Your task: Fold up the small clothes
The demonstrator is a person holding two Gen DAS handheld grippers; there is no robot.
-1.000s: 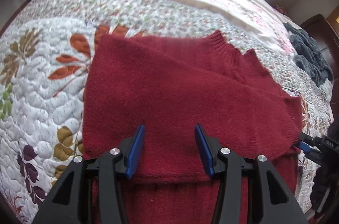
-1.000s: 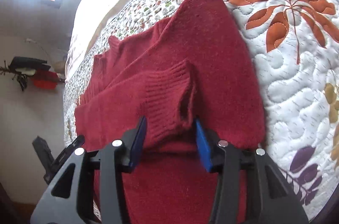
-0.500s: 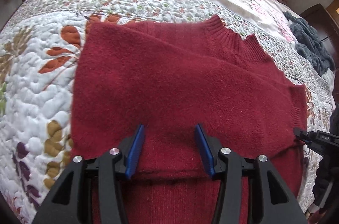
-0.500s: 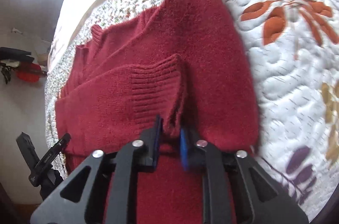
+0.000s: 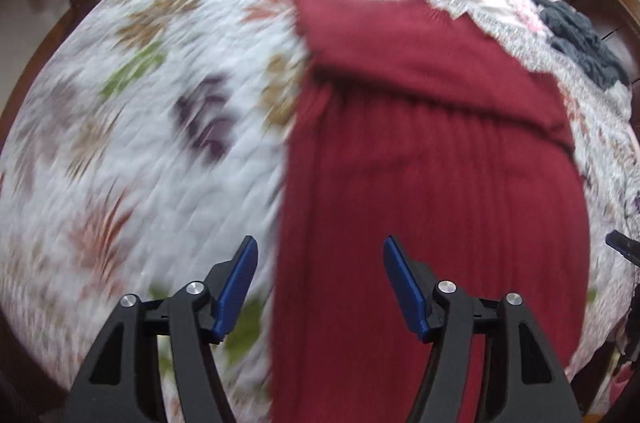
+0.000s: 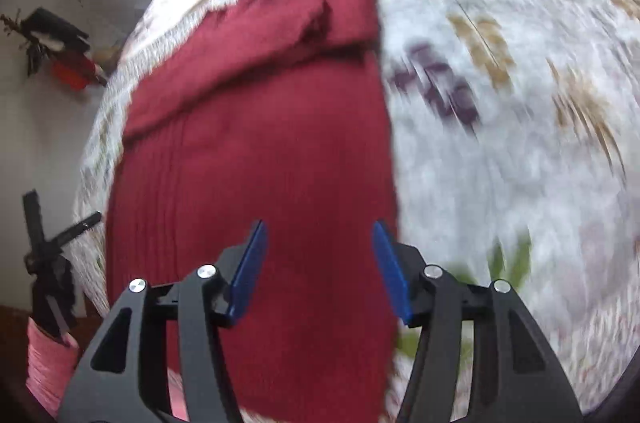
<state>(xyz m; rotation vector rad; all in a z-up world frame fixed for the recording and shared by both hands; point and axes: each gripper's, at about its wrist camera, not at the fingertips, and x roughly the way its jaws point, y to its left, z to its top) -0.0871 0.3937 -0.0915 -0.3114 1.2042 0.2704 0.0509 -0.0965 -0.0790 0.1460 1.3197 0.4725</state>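
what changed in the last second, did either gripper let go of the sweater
Yes. The right gripper, shut on the sleeve cuff half a second ago, has opened and let it go. Both it and the left gripper have pulled back toward the sweater's hem; both views are motion-blurred. The left gripper stayed open, holding nothing. The sweater still lies on the quilt, sleeves folded across its upper part.

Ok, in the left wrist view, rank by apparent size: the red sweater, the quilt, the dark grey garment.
1. quilt, filling most of the frame.
2. red sweater.
3. dark grey garment, smallest, though it lies farthest from the camera, so its true size is unsure.
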